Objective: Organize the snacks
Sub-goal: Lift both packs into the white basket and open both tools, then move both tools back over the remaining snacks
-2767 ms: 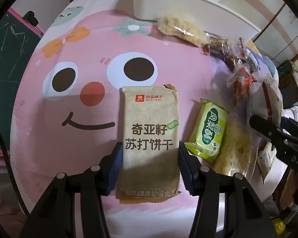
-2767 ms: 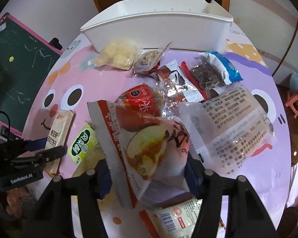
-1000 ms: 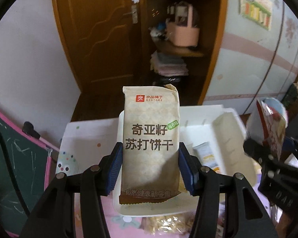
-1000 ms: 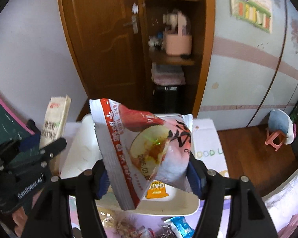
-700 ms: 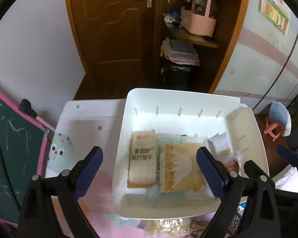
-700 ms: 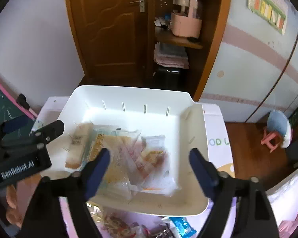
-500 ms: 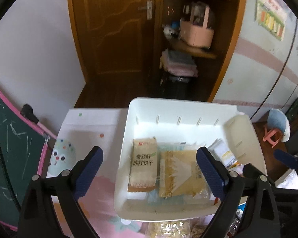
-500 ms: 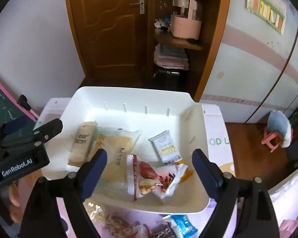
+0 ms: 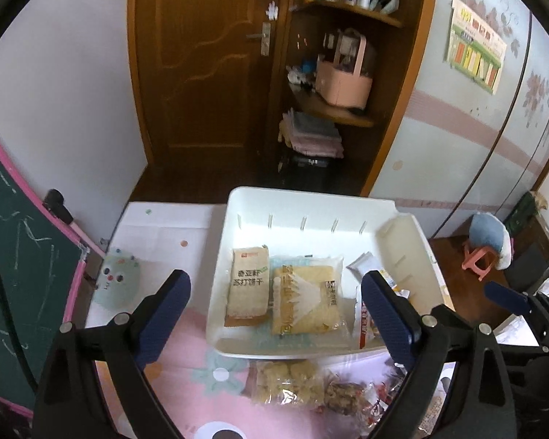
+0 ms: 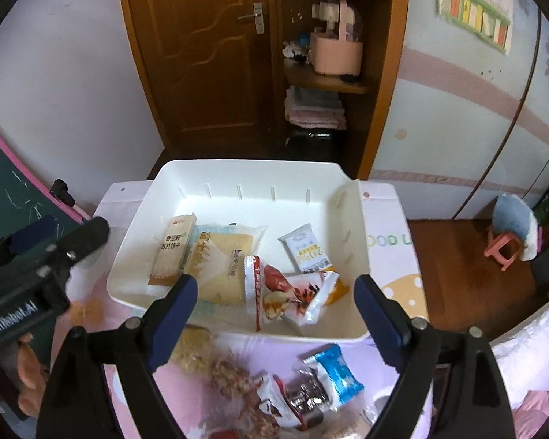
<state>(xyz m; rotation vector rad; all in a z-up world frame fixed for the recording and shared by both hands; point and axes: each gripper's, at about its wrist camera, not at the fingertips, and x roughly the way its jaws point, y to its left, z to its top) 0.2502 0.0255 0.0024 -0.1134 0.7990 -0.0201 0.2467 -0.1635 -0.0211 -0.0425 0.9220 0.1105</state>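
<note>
Both the left gripper (image 9: 274, 305) and the right gripper (image 10: 272, 305) stand wide, nothing between their fingers. At frame center, the white bin (image 10: 351, 241) holds a beige cracker pack (image 9: 248, 287) at its left and a red-and-white snack bag (image 10: 285, 292) lower right; more snacks (image 10: 303, 391) lie on the pink tablecloth (image 9: 186, 395) below.

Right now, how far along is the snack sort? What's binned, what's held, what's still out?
Done: the white bin holds the beige cracker pack, a yellow packet, a red-and-white pouch and a small white sachet. In hand: nothing; left gripper and right gripper are both open and empty. Left: loose snacks on the pink cloth in front of the bin, including a blue packet and a clear bag of pale pieces.
</note>
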